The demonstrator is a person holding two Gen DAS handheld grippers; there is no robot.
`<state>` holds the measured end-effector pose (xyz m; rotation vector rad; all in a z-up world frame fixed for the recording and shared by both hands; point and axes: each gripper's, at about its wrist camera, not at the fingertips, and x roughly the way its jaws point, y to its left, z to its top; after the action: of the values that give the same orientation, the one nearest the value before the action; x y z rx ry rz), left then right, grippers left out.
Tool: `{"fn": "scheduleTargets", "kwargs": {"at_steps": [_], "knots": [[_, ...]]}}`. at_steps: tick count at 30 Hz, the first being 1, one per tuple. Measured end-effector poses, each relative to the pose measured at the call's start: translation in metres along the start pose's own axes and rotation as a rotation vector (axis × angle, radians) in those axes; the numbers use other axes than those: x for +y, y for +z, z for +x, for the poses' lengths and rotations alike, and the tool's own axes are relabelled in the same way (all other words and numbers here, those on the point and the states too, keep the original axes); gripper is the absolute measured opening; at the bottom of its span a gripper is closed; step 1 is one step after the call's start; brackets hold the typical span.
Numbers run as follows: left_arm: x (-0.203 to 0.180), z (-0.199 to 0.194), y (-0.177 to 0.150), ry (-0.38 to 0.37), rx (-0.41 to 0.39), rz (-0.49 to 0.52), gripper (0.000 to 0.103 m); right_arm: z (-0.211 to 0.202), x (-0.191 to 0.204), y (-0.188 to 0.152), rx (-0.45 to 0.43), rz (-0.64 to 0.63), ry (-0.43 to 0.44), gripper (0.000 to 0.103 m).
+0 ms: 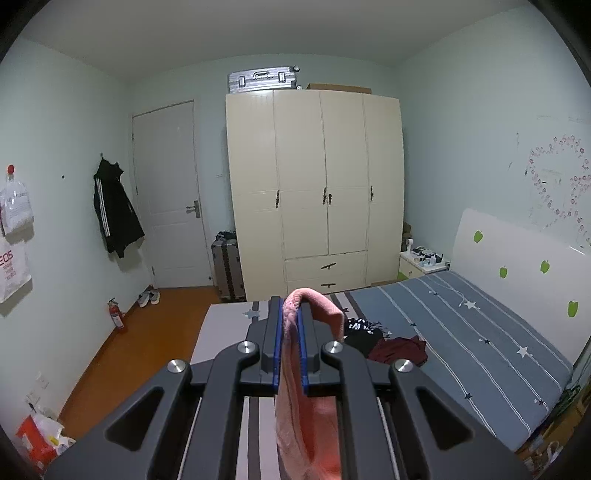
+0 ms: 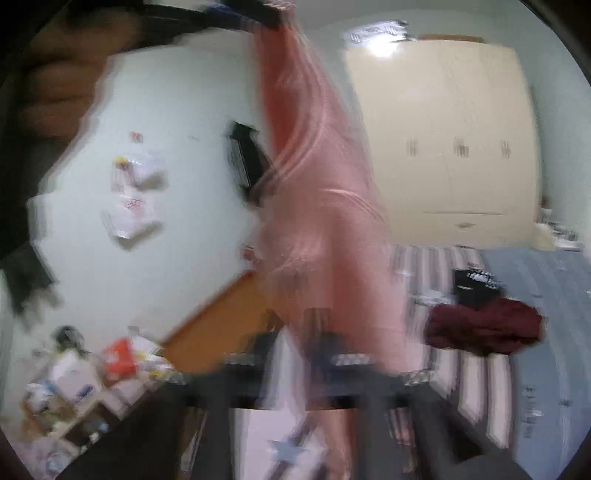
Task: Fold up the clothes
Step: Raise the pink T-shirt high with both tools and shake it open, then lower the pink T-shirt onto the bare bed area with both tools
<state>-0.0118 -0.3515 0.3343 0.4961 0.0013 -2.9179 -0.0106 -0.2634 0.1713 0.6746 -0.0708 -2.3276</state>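
Note:
A pink garment [image 1: 295, 406] is pinched between the blue pads of my left gripper [image 1: 290, 306]. Its top edge flops over the fingertips and the rest hangs down between the arms. In the badly blurred right wrist view the same pink garment [image 2: 317, 166] drops as a long strip from the left gripper [image 2: 258, 11] at the top of the frame. It runs into the fingers of my right gripper [image 2: 299, 332] and continues below them. The right jaws look closed on the cloth, though the blur hides the pads.
The bed [image 1: 480, 350] with blue striped bedding lies below and to the right. A dark red garment [image 1: 399, 349] and a black patterned one [image 1: 362, 328] lie on it. A cream wardrobe [image 1: 317, 184] stands behind, a fire extinguisher [image 1: 117, 315] on the floor at left, and boxes [image 2: 74, 387] lower left.

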Motion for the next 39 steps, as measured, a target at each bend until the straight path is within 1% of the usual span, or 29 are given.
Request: {"fn": "scheduleTargets", "kwargs": {"at_steps": [3, 6, 9, 12, 15, 18, 21, 24, 26, 28, 30, 32, 34, 36, 37, 39], "knots": [[0.010, -0.004, -0.005, -0.002, 0.003, 0.001, 0.005, -0.007, -0.045, 0.016, -0.003, 0.076, -0.103, 0.003], [0.012, -0.020, -0.007, -0.006, -0.009, 0.027, 0.005, -0.036, -0.076, 0.048, -0.070, 0.093, -0.190, 0.003], [0.016, -0.053, -0.001, -0.016, -0.058, 0.044, 0.006, -0.076, -0.087, 0.083, -0.143, 0.089, -0.230, 0.003], [0.022, -0.087, 0.007, -0.029, -0.099, 0.051, 0.006, -0.124, -0.080, 0.117, -0.244, 0.046, -0.246, 0.003], [0.035, -0.127, 0.013, -0.060, -0.126, 0.035, 0.006, -0.165, -0.063, 0.142, -0.305, 0.012, -0.254, 0.003], [0.045, -0.172, 0.020, -0.085, -0.157, 0.028, 0.006, -0.210, -0.037, 0.155, -0.344, -0.033, -0.262, 0.003], [0.049, -0.207, 0.031, -0.091, -0.190, 0.041, 0.006, -0.251, -0.012, 0.160, -0.375, -0.077, -0.266, 0.003], [0.053, -0.231, 0.045, -0.104, -0.224, 0.036, 0.006, -0.284, 0.011, 0.166, -0.393, -0.112, -0.278, 0.003], [0.055, -0.238, 0.052, -0.101, -0.253, 0.035, 0.006, -0.301, 0.023, 0.170, -0.403, -0.129, -0.287, 0.003], [0.053, -0.234, 0.056, -0.081, -0.265, 0.041, 0.006, -0.306, 0.029, 0.174, -0.399, -0.142, -0.299, 0.003], [0.054, -0.217, 0.057, -0.068, -0.241, 0.027, 0.006, -0.305, 0.032, 0.179, -0.383, -0.152, -0.315, 0.003], [0.057, -0.189, 0.053, -0.058, -0.193, 0.008, 0.006, -0.287, 0.024, 0.181, -0.339, -0.144, -0.320, 0.003], [0.061, -0.151, 0.045, -0.041, -0.135, -0.002, 0.006, -0.256, 0.008, 0.180, -0.282, -0.127, -0.316, 0.003], [0.065, -0.103, 0.033, -0.023, -0.064, -0.011, 0.006, -0.216, -0.016, 0.177, -0.219, -0.103, -0.307, 0.003], [0.068, -0.076, 0.026, -0.015, -0.027, -0.016, 0.006, -0.193, -0.029, 0.176, -0.181, -0.088, -0.298, 0.003], [0.072, -0.019, 0.010, 0.006, 0.045, -0.018, 0.006, -0.135, -0.063, 0.171, -0.098, -0.071, -0.290, 0.003]]}}
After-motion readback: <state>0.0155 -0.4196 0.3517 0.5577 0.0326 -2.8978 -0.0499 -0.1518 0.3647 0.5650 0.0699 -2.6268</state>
